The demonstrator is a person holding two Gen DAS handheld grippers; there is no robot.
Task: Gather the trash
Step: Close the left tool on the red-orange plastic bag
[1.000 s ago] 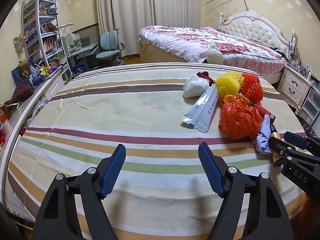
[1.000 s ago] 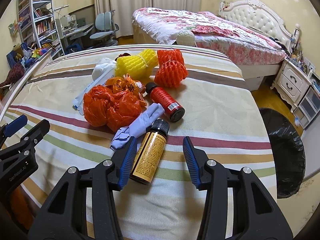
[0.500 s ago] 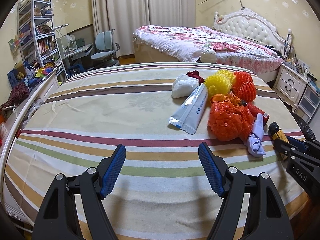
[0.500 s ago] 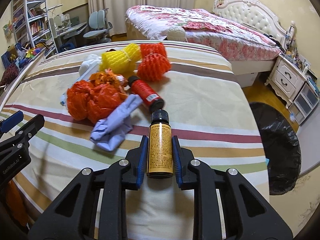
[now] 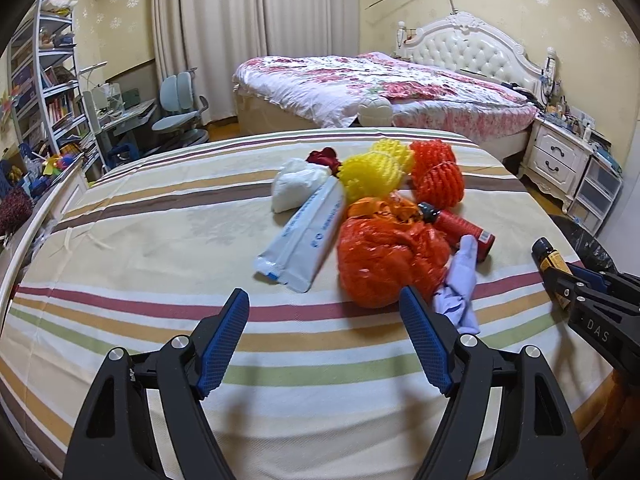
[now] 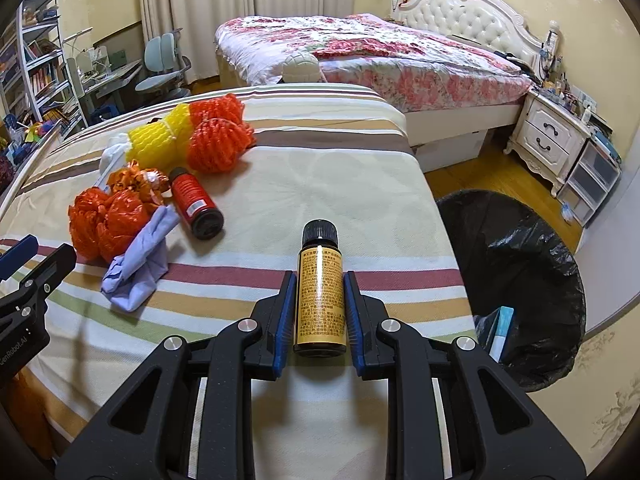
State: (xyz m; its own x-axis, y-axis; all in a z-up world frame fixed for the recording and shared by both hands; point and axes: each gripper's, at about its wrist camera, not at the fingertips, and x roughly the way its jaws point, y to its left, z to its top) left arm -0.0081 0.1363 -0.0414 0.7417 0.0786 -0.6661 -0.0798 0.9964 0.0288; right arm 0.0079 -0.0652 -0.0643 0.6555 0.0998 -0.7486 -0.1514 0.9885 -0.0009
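Observation:
My right gripper [image 6: 319,280] is shut on a small brown bottle [image 6: 320,300] with a yellow label and black cap, held above the striped bedspread [image 6: 320,176]. That bottle [image 5: 550,256] also shows at the right edge of the left wrist view. My left gripper [image 5: 324,296] has its jaws opening with nothing between them, just short of an orange plastic bag [image 5: 388,256] and a lilac cloth [image 5: 460,280]. Around them lie a red bottle [image 5: 460,228], a white and blue pouch [image 5: 308,236], yellow foam netting [image 5: 376,172] and orange foam netting [image 5: 440,176].
A bin lined with a black bag [image 6: 520,264] stands on the floor right of the bed's edge, with a blue and white box inside. Beyond are a floral bed [image 6: 380,52], a white nightstand [image 6: 548,136], and a desk, chair and shelves at left.
The right gripper closed on the brown bottle, lifted it off the bedspread and carried it right toward the bin. The left gripper moved nearer to the orange bag.

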